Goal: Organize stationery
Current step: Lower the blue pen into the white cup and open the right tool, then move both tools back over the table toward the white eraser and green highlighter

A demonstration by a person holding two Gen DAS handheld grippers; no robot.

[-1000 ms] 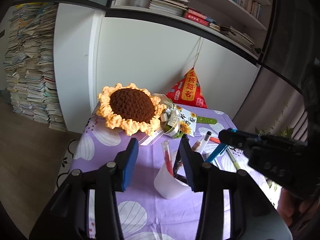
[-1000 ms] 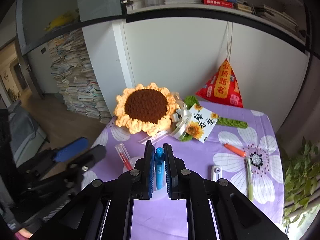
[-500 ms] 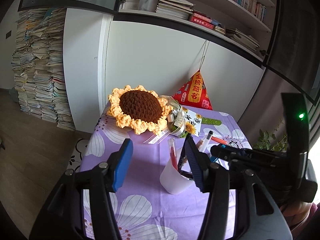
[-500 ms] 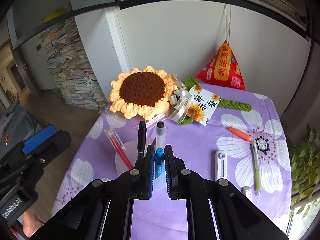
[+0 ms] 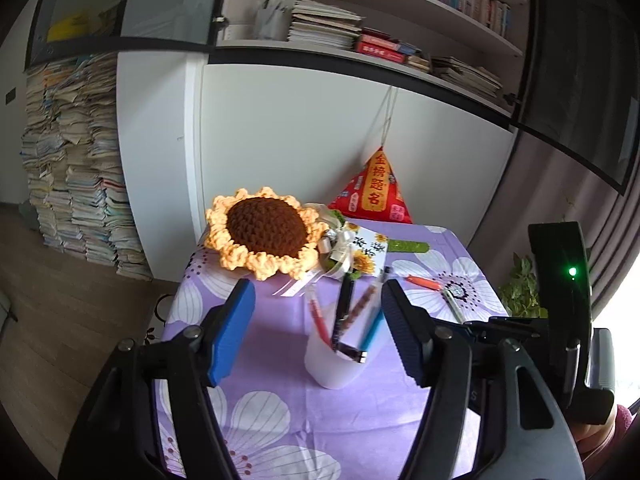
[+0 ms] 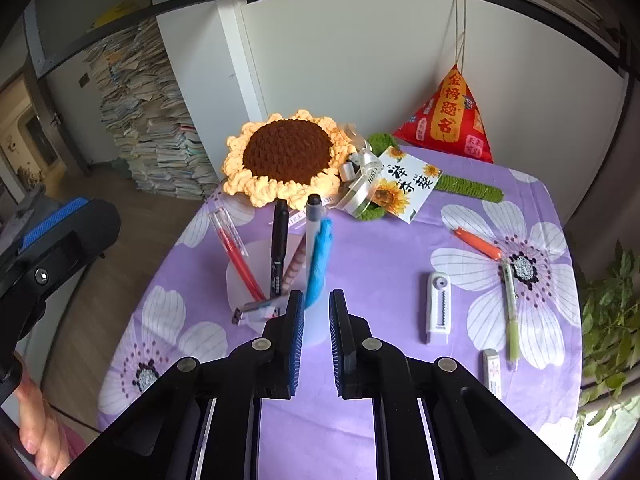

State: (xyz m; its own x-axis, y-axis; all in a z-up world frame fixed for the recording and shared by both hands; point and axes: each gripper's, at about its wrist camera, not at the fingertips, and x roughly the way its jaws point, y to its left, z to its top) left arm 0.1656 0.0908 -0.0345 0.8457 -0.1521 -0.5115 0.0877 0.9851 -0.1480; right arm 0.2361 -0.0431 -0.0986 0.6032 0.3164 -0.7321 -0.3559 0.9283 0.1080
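Observation:
A white cup (image 6: pixel 240 276) stands on the purple flowered cloth (image 6: pixel 380 264) and holds a red pen (image 6: pixel 236 248), a black pen (image 6: pixel 279 248) and a blue pen (image 6: pixel 318 264). The blue pen is motion-blurred and leans on the rim, free of any grip. My right gripper (image 6: pixel 317 296) hovers just over the cup's near rim, jaws all but together with nothing between them. My left gripper (image 5: pixel 318 300) is drawn back from the cup (image 5: pixel 336 368). Its jaws are opening wide, the pads clear of the cup's sides.
Loose on the cloth to the right lie an orange pen (image 6: pixel 478 243), a green pen (image 6: pixel 510 312), a white correction tape (image 6: pixel 438 306) and an eraser (image 6: pixel 492 372). A crochet sunflower (image 6: pixel 288 156) and a red pyramid bag (image 6: pixel 448 120) fill the back. A plant (image 6: pixel 608 320) stands beyond the right edge.
The blue pen has left the right jaws and dropped into the cup. The left jaws have spread and backed off from the cup. The right gripper has sunk toward the cup.

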